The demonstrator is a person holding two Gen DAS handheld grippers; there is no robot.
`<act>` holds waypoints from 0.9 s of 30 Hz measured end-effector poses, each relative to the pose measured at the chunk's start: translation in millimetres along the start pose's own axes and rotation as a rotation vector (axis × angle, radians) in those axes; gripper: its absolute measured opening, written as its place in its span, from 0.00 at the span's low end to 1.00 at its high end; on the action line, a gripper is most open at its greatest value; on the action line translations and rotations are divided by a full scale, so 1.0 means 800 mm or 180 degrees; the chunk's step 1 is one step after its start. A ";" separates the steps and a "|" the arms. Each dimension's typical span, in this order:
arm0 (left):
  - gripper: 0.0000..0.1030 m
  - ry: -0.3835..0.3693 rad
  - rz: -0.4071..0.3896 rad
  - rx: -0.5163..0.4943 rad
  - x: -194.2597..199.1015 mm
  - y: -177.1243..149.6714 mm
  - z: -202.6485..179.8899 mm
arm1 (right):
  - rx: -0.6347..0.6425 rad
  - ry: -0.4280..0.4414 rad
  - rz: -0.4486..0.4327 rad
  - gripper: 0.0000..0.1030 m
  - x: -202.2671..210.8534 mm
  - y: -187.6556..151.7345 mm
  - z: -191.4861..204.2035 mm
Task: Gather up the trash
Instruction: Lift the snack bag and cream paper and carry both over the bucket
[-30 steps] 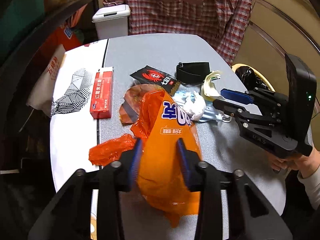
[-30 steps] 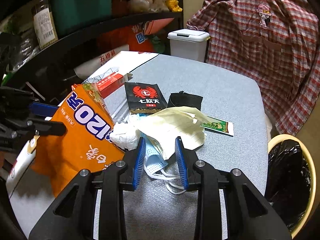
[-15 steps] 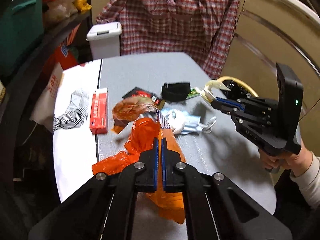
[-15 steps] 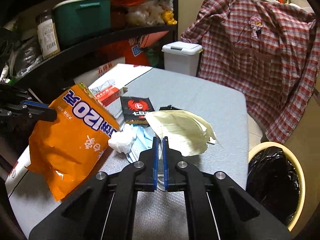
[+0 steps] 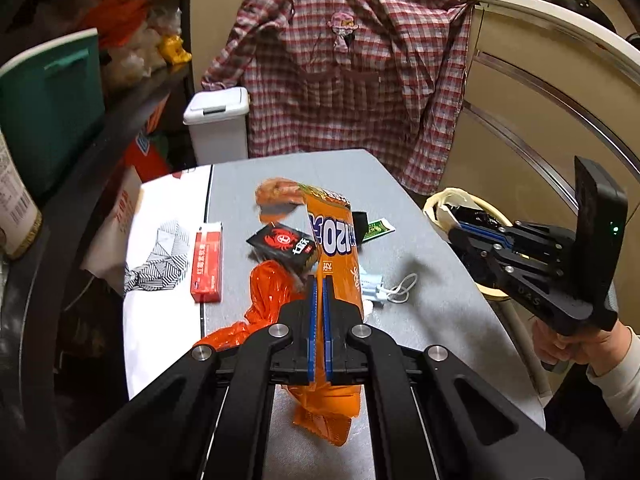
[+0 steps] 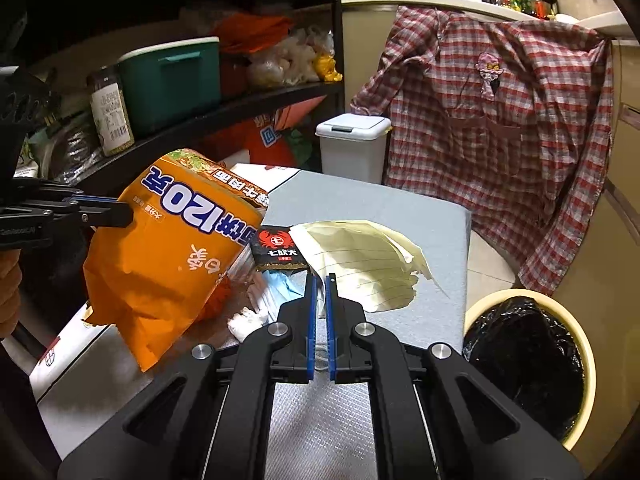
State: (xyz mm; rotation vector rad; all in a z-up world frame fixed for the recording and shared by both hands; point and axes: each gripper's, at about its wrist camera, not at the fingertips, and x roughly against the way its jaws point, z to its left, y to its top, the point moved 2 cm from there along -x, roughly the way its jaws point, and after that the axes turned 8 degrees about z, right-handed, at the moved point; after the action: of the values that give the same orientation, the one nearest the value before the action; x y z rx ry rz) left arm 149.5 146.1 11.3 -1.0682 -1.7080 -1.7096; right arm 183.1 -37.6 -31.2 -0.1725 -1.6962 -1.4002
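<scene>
Above the grey table [image 6: 400, 216], the left gripper [image 5: 319, 280] is clamped on a crinkled orange snack bag [image 6: 168, 248] held clear of it, while the right gripper [image 6: 320, 280] pinches a sheet of lined pale-yellow paper [image 6: 360, 256] near the black-lined yellow bin [image 6: 528, 352] beside the table.

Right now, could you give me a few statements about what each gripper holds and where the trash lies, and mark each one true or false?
1. The left gripper is shut on the orange snack bag. True.
2. The right gripper holds the black crab-logo packet. False: it is shut on the cream lined paper; the packet lies on the table.
3. The yellow bin has a black liner. True.
4. The red box lies inside the yellow bin. False: it lies on the table.
5. The blue face mask hangs from the left gripper. False: it lies on the table.
</scene>
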 end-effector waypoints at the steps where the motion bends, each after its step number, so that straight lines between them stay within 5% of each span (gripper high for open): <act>1: 0.02 0.0017 -0.0023 -0.0002 0.002 0.001 -0.002 | -0.0013 -0.0007 -0.0026 0.04 0.006 0.000 -0.003; 27: 0.02 0.0227 -0.0481 0.0044 0.030 0.021 -0.054 | -0.0277 -0.0167 -0.0331 0.04 0.087 -0.016 -0.061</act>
State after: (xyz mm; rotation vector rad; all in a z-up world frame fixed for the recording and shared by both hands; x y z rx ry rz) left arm 141.1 106.2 44.1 -0.8807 -1.7920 -1.8024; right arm 161.0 -112.3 5.7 -0.1730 -1.7088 -1.5602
